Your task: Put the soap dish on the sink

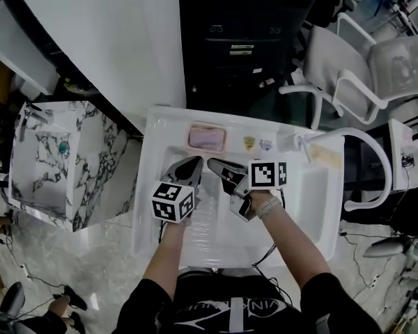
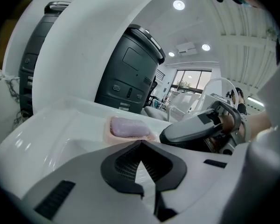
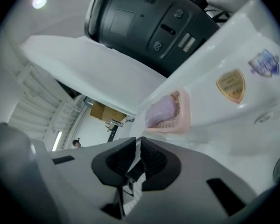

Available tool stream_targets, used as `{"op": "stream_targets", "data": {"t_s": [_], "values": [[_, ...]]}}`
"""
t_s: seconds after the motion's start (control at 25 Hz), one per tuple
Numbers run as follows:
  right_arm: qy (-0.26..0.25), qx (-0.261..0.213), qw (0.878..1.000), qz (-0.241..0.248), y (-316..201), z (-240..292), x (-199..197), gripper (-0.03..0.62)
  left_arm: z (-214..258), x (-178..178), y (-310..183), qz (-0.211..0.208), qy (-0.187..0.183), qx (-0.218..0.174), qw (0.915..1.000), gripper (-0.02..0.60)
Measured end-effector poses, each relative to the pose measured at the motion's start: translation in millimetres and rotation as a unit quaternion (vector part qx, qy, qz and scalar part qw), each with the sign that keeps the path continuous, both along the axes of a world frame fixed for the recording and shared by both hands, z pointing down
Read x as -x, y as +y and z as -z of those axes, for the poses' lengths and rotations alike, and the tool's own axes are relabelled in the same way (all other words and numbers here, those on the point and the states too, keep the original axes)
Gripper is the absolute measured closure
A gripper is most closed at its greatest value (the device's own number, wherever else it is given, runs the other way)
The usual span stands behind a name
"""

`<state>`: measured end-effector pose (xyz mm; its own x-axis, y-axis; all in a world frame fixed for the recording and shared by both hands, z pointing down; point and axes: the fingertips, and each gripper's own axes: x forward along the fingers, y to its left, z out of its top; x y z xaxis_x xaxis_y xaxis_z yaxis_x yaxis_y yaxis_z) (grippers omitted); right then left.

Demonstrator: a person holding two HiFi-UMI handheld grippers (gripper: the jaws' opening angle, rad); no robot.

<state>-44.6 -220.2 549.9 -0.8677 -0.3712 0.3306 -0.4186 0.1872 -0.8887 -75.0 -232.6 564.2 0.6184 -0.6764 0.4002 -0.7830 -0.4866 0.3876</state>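
Observation:
A pink soap dish (image 1: 207, 139) holding a purple soap bar (image 1: 207, 136) rests on the back ledge of the white sink (image 1: 152, 160). Both grippers hover over the basin, just in front of the dish and apart from it. My left gripper (image 1: 196, 161) is shut with nothing between its pads, and my right gripper (image 1: 213, 163) beside it is also shut and empty. In the left gripper view the soap (image 2: 127, 126) lies just past the closed tips (image 2: 140, 146), with the right gripper (image 2: 164, 136) at the right. In the right gripper view the dish (image 3: 184, 116) sits beyond the shut tips (image 3: 137, 142).
Two stickers (image 1: 249, 142) (image 1: 266, 144) mark the back ledge right of the dish. A white curved faucet (image 1: 368, 148) arches at the sink's right end. A black bin (image 1: 240, 40) stands behind the sink, white chairs (image 1: 362, 68) at the back right, a marble cabinet (image 1: 63, 160) at the left.

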Motion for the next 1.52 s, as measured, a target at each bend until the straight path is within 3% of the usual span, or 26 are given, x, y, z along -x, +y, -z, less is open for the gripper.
{"op": "stream_targets", "data": {"t_s": [0.16, 0.28, 0.6, 0.72, 0.92, 1.52], "values": [[0.042, -0.098, 0.994, 0.003, -0.8, 15.9, -6.0, 0.553, 18.0, 7.6, 2.1, 0.010, -0.008, -0.035, 0.9993, 0.566], [0.086, -0.166, 0.982, -0.010, -2.5, 26.7, -16.3, 0.553, 33.9, 13.5, 2.7, 0.018, -0.010, -0.060, 0.9980, 0.566], [0.222, -0.311, 0.924, -0.020, -1.0, 52.5, -36.4, 0.554, 63.2, 34.4, 9.7, 0.041, -0.018, -0.088, 0.9951, 0.568], [0.248, -0.339, 0.907, -0.021, 1.8, 62.2, -40.9, 0.556, 75.2, 42.1, 13.1, 0.049, -0.021, -0.099, 0.9936, 0.568], [0.269, -0.366, 0.890, -0.024, 8.2, 75.1, -47.0, 0.556, 93.2, 53.3, 19.3, 0.058, -0.029, -0.113, 0.9915, 0.567], [0.290, -0.417, 0.859, -0.065, 17.3, 123.3, -74.3, 0.557, 145.7, 78.6, 29.2, 0.080, -0.033, -0.165, 0.9825, 0.568]]}}
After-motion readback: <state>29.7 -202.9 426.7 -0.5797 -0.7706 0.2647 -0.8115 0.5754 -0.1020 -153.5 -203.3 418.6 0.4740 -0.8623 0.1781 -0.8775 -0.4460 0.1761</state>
